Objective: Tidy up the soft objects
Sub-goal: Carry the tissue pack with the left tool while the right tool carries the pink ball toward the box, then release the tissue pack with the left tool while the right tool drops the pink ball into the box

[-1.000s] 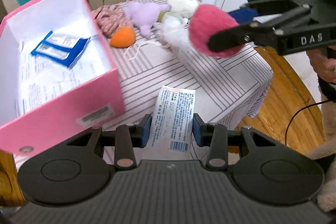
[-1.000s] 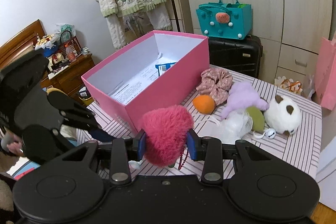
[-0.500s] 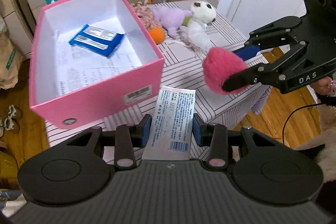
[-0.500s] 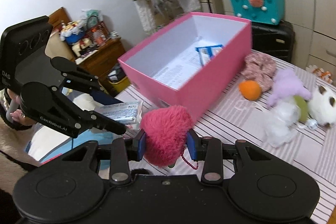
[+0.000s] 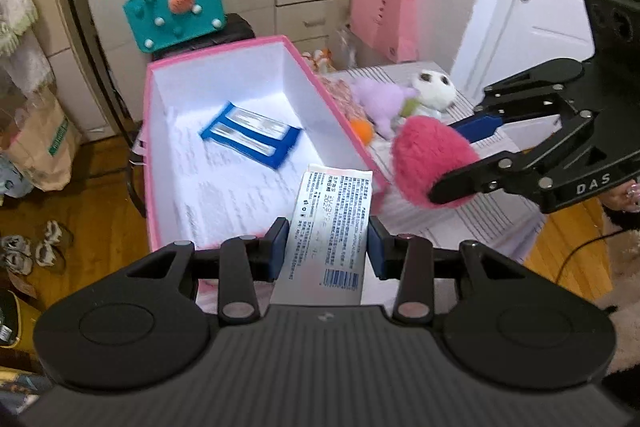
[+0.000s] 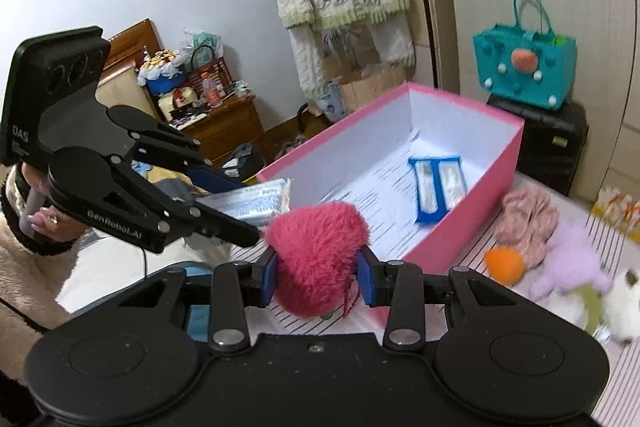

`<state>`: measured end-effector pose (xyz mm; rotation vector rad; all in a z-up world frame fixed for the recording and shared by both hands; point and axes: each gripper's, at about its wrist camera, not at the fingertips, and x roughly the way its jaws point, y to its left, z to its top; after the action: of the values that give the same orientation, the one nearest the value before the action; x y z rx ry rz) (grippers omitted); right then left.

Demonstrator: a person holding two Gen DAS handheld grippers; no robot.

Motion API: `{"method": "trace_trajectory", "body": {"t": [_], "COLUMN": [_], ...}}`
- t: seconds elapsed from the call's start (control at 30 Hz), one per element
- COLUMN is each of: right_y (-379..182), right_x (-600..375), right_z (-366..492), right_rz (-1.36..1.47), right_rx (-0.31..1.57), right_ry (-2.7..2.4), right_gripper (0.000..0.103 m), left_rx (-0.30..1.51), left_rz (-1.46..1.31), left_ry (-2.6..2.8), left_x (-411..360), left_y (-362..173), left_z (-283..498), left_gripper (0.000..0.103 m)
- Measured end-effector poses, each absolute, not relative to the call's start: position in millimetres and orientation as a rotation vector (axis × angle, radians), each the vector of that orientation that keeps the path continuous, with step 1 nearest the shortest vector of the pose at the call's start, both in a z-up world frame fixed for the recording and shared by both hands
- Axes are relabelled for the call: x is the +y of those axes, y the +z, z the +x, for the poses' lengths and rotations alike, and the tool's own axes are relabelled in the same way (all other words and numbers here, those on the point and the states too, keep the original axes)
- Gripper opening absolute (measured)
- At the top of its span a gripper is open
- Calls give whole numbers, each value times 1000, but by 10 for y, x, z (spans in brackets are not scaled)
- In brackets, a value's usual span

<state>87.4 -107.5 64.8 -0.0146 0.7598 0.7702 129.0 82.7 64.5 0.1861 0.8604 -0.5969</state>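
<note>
My left gripper (image 5: 328,241) is shut on a white printed packet (image 5: 330,223), held over the near end of the open pink box (image 5: 154,163). A blue packet (image 5: 250,139) lies inside the box on printed paper. My right gripper (image 6: 317,271) is shut on a fluffy pink ball (image 6: 316,251), just right of the box's near corner; the ball (image 5: 430,163) also shows in the left wrist view. An orange ball (image 6: 505,265), a pink scrunchie (image 6: 528,215), a purple plush (image 6: 568,267) and a white plush (image 5: 434,91) lie on the striped table (image 5: 460,219).
A teal felt bag (image 5: 176,13) sits on a black case behind the box. A pink paper bag (image 5: 384,17) hangs at the cupboards, next to a white door (image 5: 532,7). A wooden nightstand (image 6: 224,123) stands left, and a hand (image 6: 40,223) holds the left gripper.
Both grippers have risen and swung left toward the box. The white packet now hangs over the box's near end, and the pink ball has come close beside its corner.
</note>
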Motion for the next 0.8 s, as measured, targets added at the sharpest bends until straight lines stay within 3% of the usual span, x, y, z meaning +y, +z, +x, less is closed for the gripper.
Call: {"method": "trace_trajectory", "body": {"t": [0.3, 0.8], "right_y": [679, 163], "right_x": [-916, -359], "right_z": [1353, 2491], "right_rz": [-82, -393], "right_rx": [712, 749], "right_ry": [703, 587], "right_gripper": [45, 45], "left_rx": [827, 879], "left_rz": [179, 248], "left_ry": [-514, -311], "left_x": [875, 502], "left_y": [640, 20], "left_z": [1962, 3341], "left_gripper": [40, 40]}}
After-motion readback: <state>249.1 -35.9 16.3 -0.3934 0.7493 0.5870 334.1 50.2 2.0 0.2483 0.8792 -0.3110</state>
